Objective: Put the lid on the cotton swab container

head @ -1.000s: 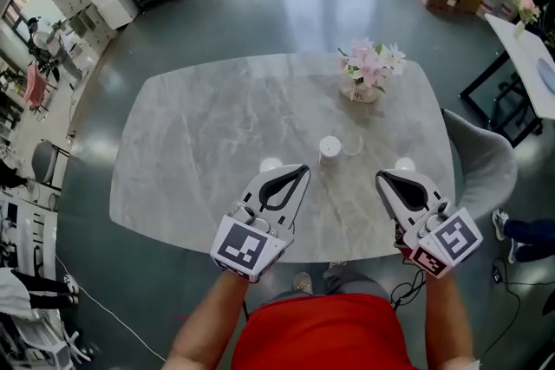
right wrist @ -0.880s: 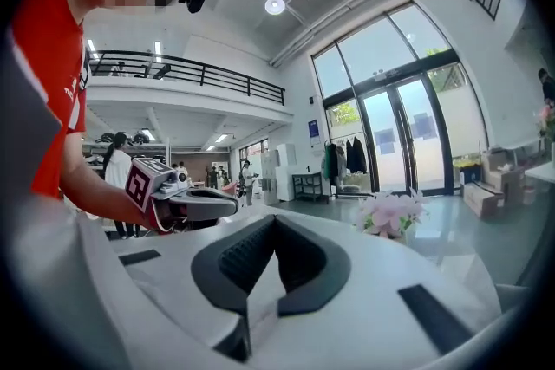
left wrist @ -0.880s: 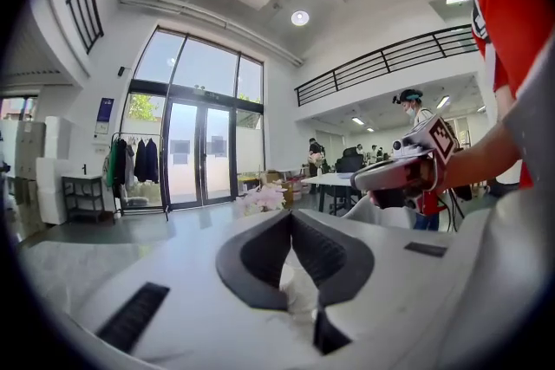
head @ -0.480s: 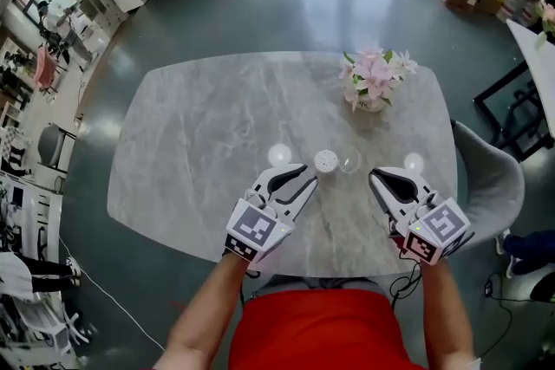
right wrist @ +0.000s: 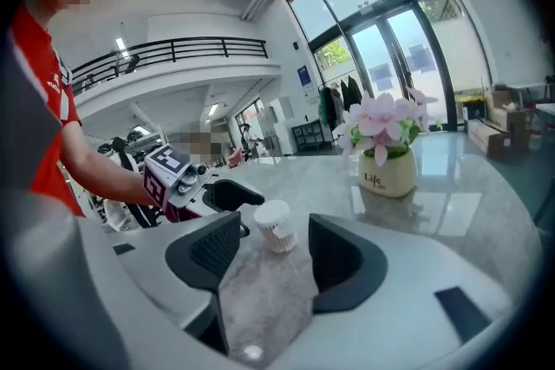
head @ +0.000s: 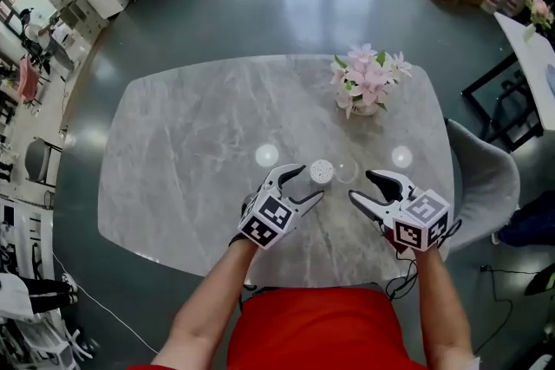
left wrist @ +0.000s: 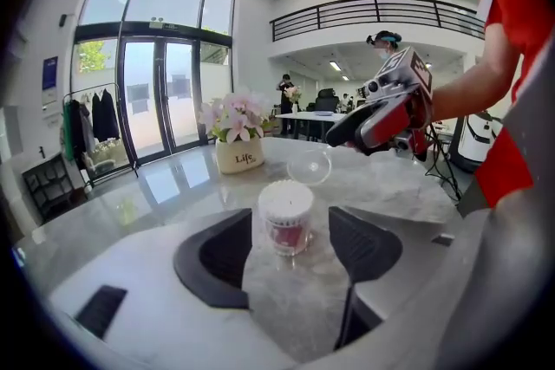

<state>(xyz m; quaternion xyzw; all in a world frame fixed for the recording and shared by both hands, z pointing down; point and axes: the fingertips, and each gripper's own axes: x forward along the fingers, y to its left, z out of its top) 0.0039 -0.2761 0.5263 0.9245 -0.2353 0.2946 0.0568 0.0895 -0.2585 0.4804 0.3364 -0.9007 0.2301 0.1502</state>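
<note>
Seen from the head view, looking steeply down, a person in a red top holds a two-jaw gripper in each hand over a pale grey, marble-patterned table (head: 173,152) with rounded corners. Near the centre of the frame stands the small, round, clear plastic cotton swab container (head: 322,172). It is upright, packed with white swabs and uncovered at the top. Its clear, dome-shaped plastic lid (head: 346,172) lies on the table just to the right of it — whether the two touch cannot be told.

The left gripper (head: 309,183), white with black jaw pads, sits at the lower left of the container, and its jaws are opening wide. In the left gripper view the container stands in line between the pads, which do not touch it.

The right gripper (head: 362,186) sits at the lower right of the lid, its jaws also opening wide and holding nothing — in the right gripper view the container shows in the gap, farther off on the table.

Toward the upper right of the table stands a cream pot (head: 366,107) of pink flowers (head: 364,74).
</note>
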